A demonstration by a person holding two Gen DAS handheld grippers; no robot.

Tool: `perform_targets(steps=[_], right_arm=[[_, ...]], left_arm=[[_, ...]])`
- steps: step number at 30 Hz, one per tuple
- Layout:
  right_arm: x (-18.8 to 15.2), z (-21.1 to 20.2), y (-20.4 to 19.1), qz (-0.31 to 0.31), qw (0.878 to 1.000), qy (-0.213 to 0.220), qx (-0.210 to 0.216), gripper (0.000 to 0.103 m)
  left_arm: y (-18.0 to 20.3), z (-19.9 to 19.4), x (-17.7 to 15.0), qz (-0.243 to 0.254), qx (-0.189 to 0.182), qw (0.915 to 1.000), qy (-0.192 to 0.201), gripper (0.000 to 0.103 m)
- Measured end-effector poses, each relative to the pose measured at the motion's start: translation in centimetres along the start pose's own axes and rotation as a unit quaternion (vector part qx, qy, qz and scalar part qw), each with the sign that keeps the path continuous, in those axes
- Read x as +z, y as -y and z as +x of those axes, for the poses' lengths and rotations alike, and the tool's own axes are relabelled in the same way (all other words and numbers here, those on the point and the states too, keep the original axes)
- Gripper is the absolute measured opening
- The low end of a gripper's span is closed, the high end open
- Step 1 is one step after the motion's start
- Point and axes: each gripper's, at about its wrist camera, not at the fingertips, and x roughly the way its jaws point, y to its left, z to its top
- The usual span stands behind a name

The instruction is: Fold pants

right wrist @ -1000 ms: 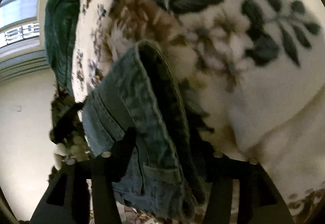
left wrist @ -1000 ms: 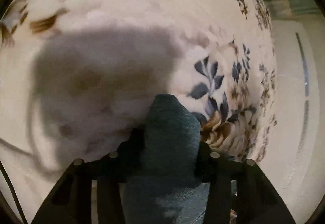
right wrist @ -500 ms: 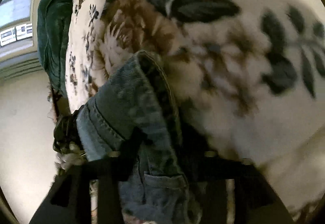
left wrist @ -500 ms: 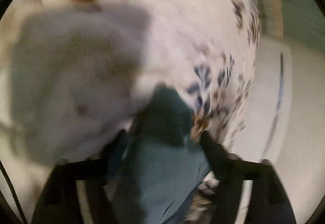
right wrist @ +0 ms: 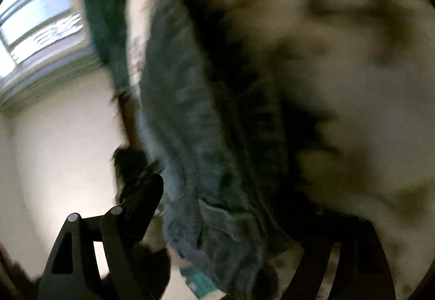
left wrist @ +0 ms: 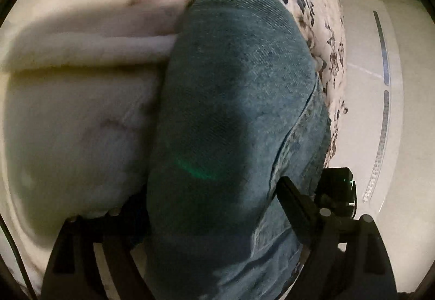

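Two grippers, both with jaws opening, and the pants sit between the fingers in each view. Left gripper (left wrist: 209,207): its fingers are spread wide, and the blue denim pants (left wrist: 233,99) bulge up as a fat folded hump right between them, filling the middle of the shot. The right-hand finger (left wrist: 296,202) shows just beside the denim's seamed edge; whether it touches I can't tell, and the other one is mostly hidden under the cloth. Beyond the pants lies the fluffy cream blanket (left wrist: 81,82) with its dark floral print, and off past the blanket's edge is pale floor (left wrist: 364,99).

Right gripper (right wrist: 225,221): pretty blurry, but the left-hand finger (right wrist: 141,202) stands clear of the denim, so it's spread too. The pants (right wrist: 195,115) run up from between the fingers as a long folded ridge on the blanket (right wrist: 339,55). Farther off beside the pants is something dark green (right wrist: 106,25), then a window (right wrist: 35,20).
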Motion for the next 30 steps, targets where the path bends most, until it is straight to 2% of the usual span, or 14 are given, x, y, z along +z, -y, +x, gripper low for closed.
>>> perform_targets(steps=[1, 2, 3, 5, 7, 9, 10, 11, 12, 14, 17, 19, 24, 30], right_arm=[[0.2, 0.3, 0.2, -0.012, 1.0, -0.009, -0.025, 0.084], [0.5, 0.7, 0.8, -0.009, 0.998, -0.016, -0.057, 0.075], [0.8, 0.9, 1.5, 0.003, 0.998, -0.016, -0.058, 0.072], [1.1, 1.2, 1.5, 0.013, 0.998, -0.015, -0.054, 0.074], [1.1, 2.0, 0.5, -0.003, 0.998, -0.02, -0.057, 0.078], [1.0, 3.1, -1.0, -0.028, 0.996, -0.021, -0.081, 0.078], [1.1, 3.6, -1.3, -0.031, 0.995, -0.018, -0.096, 0.074], [1.0, 3.6, -1.5, -0.03, 0.994, -0.013, -0.102, 0.063], [0.7, 3.3, -1.8, -0.031, 0.994, -0.004, -0.104, 0.057], [0.2, 2.8, -2.3, -0.038, 0.994, 0.007, -0.107, 0.043], [-0.7, 1.9, -3.9, -0.054, 0.992, 0.024, -0.113, 0.038], [-1.3, 1.1, -5.3, -0.059, 0.993, 0.038, -0.099, 0.035], [-2.9, 1.1, -9.9, -0.084, 0.991, 0.056, -0.087, 0.034], [-4.1, 3.4, -16.7, -0.13, 0.986, 0.047, -0.089, 0.034]], left_arm=[[0.2, 0.3, 0.4, 0.006, 0.001, 1.0, -0.004, 0.085], [0.6, 0.4, 0.5, 0.012, 0.005, 0.9999, -0.007, 0.085], [0.9, 0.5, 0.5, 0.018, 0.008, 0.9998, -0.009, 0.085], [1.8, 0.3, 0.4, 0.036, 0.01, 0.9993, -0.003, 0.084], [3.1, -0.1, 0.0, 0.062, 0.022, 0.9978, 0.009, 0.072], [4.0, -0.8, -0.2, 0.073, 0.019, 0.9968, 0.027, 0.052], [4.2, -1.1, -0.2, 0.071, 0.02, 0.9968, 0.031, 0.048], [4.3, -1.7, -0.4, 0.073, 0.018, 0.9965, 0.037, 0.041], [4.4, -1.9, -0.6, 0.075, 0.014, 0.9963, 0.039, 0.036], [5.1, -2.3, -1.1, 0.089, 0.019, 0.9951, 0.039, 0.035], [6.1, -3.2, -1.8, 0.111, 0.026, 0.9926, 0.043, 0.032], [6.8, -4.5, -1.9, 0.12, 0.022, 0.9913, 0.049, 0.031], [8.0, -7.9, -1.8, 0.133, 0.013, 0.9887, 0.068, 0.031], [7.1, -14.9, -1.3, 0.13, 0.009, 0.9862, 0.102, 0.031]])
